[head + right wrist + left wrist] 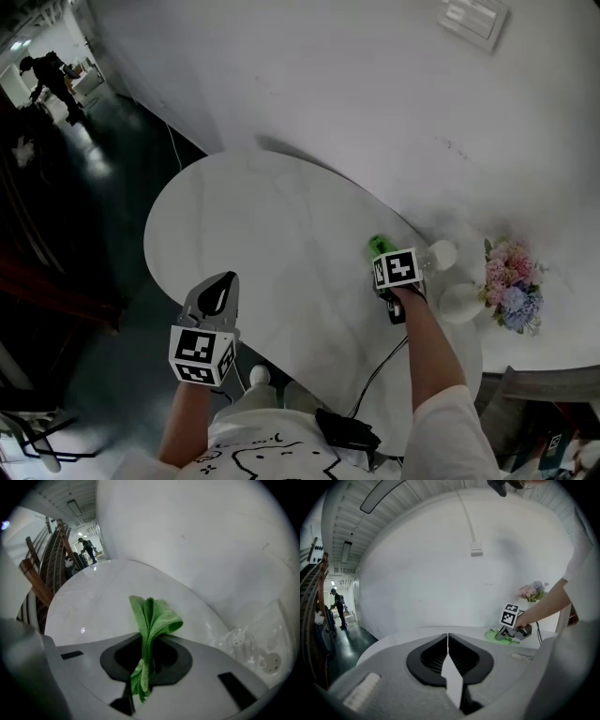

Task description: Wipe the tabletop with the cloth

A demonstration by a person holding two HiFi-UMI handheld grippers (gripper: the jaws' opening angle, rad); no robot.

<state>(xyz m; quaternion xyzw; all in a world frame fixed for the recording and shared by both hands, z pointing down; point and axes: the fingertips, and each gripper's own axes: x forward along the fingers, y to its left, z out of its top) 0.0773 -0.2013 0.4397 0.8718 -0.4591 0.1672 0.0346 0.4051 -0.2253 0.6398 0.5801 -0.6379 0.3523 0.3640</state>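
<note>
A green cloth (151, 620) is pinched in my right gripper (146, 660), whose jaws are shut on its folds. In the head view that cloth (379, 247) lies on the white oval tabletop (272, 244) near the wall, just ahead of the right gripper (386, 264). From the left gripper view the cloth (498, 635) and the right gripper (510, 631) sit at the far right of the table. My left gripper (216, 295) hovers at the table's near left edge, its jaws shut with nothing between them (447, 644).
A white vase (461, 302) with pink and blue flowers (513, 286) and a clear plastic bottle (433, 255) stand at the table's right end by the wall. A black cable (375, 370) runs off the near edge. A person (47, 75) stands far down the dark corridor.
</note>
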